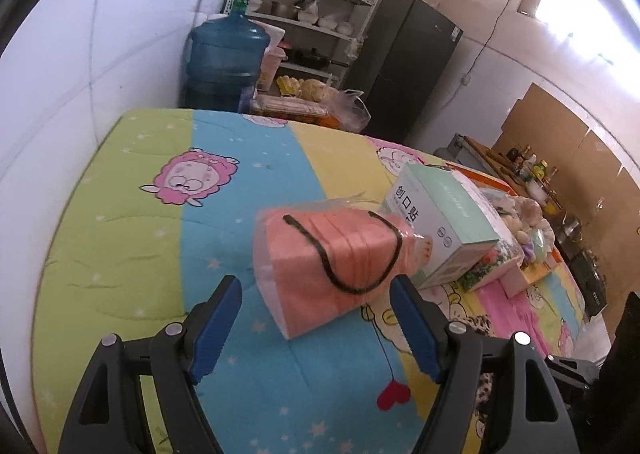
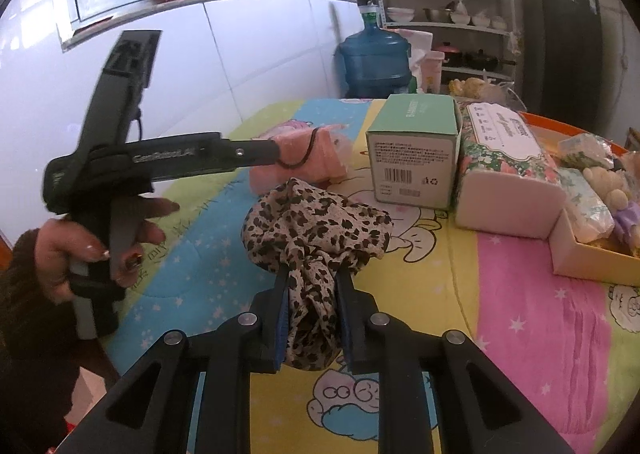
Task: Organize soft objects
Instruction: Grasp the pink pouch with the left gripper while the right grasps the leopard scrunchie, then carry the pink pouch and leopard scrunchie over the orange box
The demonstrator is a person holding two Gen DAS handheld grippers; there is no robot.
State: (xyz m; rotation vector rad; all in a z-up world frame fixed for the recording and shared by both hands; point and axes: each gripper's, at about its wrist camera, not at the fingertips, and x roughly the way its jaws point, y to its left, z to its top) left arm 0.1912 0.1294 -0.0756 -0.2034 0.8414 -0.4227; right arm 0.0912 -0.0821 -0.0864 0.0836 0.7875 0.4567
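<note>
Fingers of the right gripper pinch the leopard-print cloth above the quilt-covered table, while the left gripper, fingers spread, hovers by the pink mask pack beside the green box.

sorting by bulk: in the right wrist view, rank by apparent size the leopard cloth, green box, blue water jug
1. leopard cloth, largest, though nearest the camera
2. green box
3. blue water jug, smallest-looking, being far back

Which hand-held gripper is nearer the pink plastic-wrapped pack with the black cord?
Left. The left hand-held gripper is open just short of the pink pack; the right hand-held gripper, shut on the leopard-print cloth, sits farther back.
</note>
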